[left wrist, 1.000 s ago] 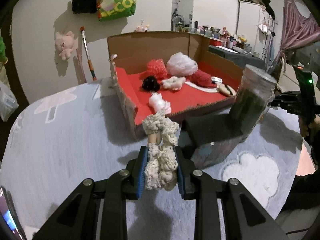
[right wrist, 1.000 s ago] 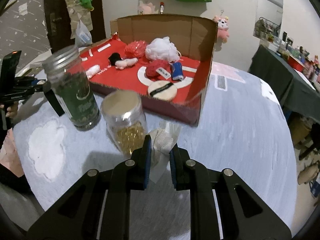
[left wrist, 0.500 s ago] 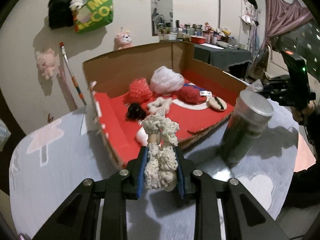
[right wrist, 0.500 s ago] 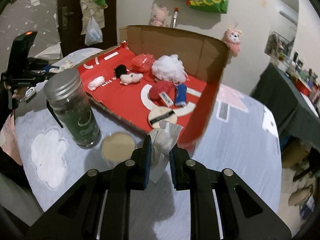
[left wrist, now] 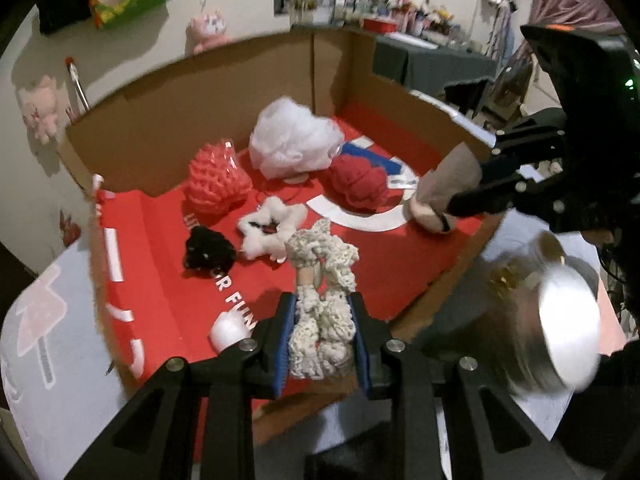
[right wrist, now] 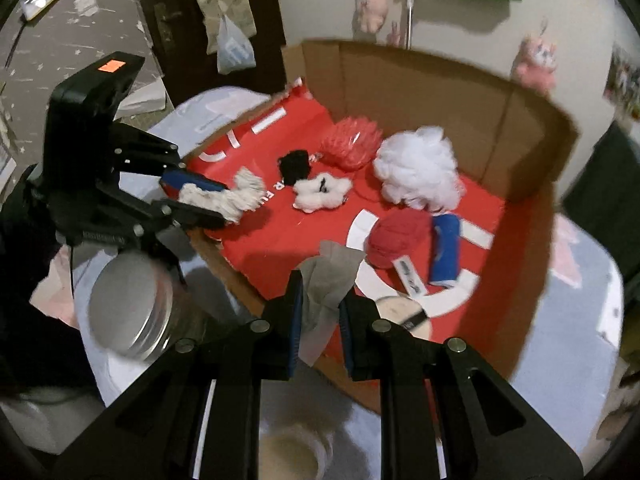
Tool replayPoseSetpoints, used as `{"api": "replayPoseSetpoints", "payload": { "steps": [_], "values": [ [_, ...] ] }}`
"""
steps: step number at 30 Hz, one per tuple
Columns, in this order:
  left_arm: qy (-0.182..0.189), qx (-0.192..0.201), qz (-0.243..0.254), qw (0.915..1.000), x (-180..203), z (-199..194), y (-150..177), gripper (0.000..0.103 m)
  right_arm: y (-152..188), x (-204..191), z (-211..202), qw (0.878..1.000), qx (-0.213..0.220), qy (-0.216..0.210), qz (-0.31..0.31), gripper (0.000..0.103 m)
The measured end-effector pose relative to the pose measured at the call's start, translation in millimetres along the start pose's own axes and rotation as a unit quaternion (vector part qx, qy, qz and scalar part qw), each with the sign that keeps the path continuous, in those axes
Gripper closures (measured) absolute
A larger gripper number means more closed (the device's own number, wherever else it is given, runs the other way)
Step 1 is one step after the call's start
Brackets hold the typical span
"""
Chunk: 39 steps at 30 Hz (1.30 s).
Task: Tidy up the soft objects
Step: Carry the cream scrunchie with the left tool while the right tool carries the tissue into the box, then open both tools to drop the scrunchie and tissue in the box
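Two hand-held grippers hovering over red-lined cardboard box (left wrist: 208, 92): left hand-held gripper (left wrist: 322, 344) clamping cream crocheted scrunchie (left wrist: 320, 280), right hand-held gripper (right wrist: 318, 316) pinching grey cloth (right wrist: 330, 276).

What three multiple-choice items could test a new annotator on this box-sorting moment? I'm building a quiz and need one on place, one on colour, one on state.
1. Where does the black scrunchie lie?
A. on the red floor of the cardboard box
B. on the grey table
C. on a jar lid

2. What colour is the big fluffy puff at the back of the box?
A. green
B. white
C. black

3. What is the left gripper doing?
A. standing open and empty
B. gripping a jar
C. clamped on a cream crocheted piece

Key: 1 A, it sits on the red lining beside the white scrunchie; 2 B, it shows white in both views; 3 C, the crochet is pinched between both blue pads, over the box.
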<state>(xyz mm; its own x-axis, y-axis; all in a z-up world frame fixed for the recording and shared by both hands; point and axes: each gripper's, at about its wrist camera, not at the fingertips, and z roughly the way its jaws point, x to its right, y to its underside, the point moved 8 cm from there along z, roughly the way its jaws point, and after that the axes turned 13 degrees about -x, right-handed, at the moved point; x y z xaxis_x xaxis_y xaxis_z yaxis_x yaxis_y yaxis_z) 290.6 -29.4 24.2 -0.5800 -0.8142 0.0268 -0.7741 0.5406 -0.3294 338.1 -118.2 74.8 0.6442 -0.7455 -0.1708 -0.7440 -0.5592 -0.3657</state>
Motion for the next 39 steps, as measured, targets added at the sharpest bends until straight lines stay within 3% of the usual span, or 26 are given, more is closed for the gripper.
{"api": "replayPoseSetpoints", "payload": {
  "steps": [5, 9, 15, 32, 39],
  "values": [
    [0.019, -0.054, -0.016, 0.9982, -6.2, 24.6, -17.3, 0.075, -11.0, 8.9, 36.4, 0.996, -0.077, -0.023, 0.023, 0.087],
    [0.018, -0.084, -0.016, 0.9962, -6.1, 40.6, -23.0, 0.075, -17.5, 9.5, 49.2, 0.994, -0.107, -0.019, 0.026, 0.087],
    [0.013, -0.096, -0.009, 0.9953, -2.2, 49.7, -24.8, 0.074, -23.1, 17.3, 65.8, 0.988, -0.140, -0.038, 0.057, 0.087],
    [0.012, -0.100, -0.012, 0.9948, -5.3, 59.2, -30.0, 0.070, -23.7, 27.9, 79.5, 0.982, -0.163, -0.044, 0.084, 0.085],
    [0.012, -0.103, -0.014, 0.9945, -6.3, 59.4, -29.2, 0.062, -28.2, 20.5, 81.0, 0.983, -0.161, -0.032, 0.084, 0.082]
  ]
}}
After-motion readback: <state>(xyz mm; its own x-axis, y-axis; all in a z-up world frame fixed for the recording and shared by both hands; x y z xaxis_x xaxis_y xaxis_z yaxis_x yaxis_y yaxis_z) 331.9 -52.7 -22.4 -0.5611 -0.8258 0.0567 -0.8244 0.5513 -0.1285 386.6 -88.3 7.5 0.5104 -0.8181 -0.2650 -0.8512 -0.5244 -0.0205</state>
